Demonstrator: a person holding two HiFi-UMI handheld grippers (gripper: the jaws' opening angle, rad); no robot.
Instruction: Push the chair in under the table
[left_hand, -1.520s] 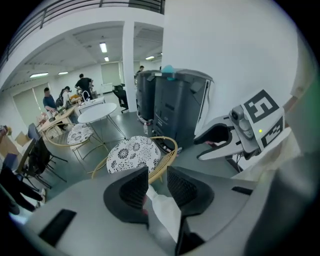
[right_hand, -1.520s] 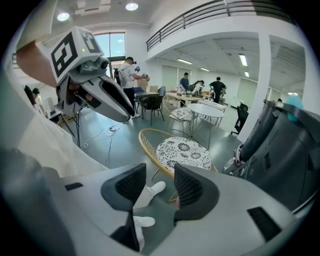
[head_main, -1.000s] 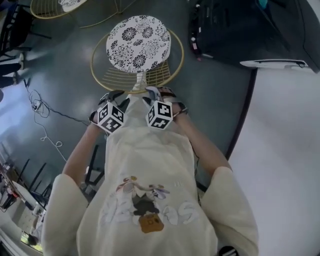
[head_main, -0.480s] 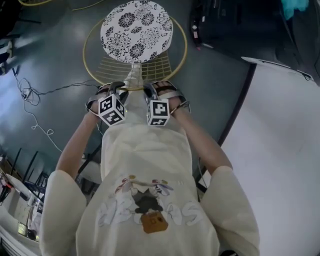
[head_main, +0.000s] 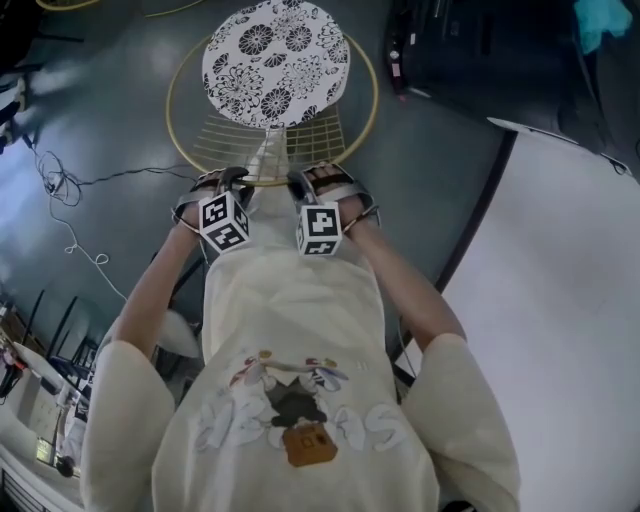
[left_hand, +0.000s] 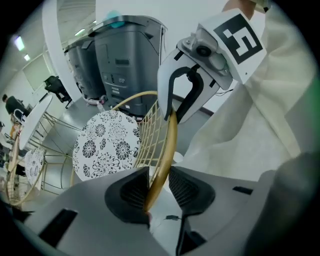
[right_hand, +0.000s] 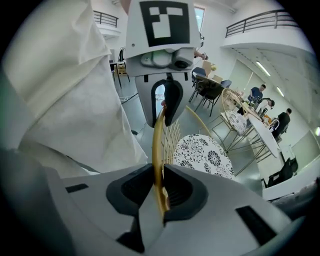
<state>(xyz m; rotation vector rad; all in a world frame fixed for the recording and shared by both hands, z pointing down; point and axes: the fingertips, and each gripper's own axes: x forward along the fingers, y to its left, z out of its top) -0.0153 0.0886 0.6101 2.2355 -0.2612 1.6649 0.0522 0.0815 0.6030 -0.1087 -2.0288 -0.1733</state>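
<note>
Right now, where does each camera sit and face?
Head view: on the person's head, steeply down at the chair; shirt, left gripper, right gripper show.
Left gripper view: on left gripper, along fingers just opening around the rim; shirt shows.
Right gripper view: on right gripper, along fingers just closed on that rim; shirt shows.
All share the rim.

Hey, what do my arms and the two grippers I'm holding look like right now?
Both the left gripper and right gripper have pale grey bodies, black ribbed pads and a white cube with black square markers. Wide cream sleeves of a cartoon-print top cover your upper arms. The left jaws have just been opening, the right closing, the chair's gold rim between each.
</note>
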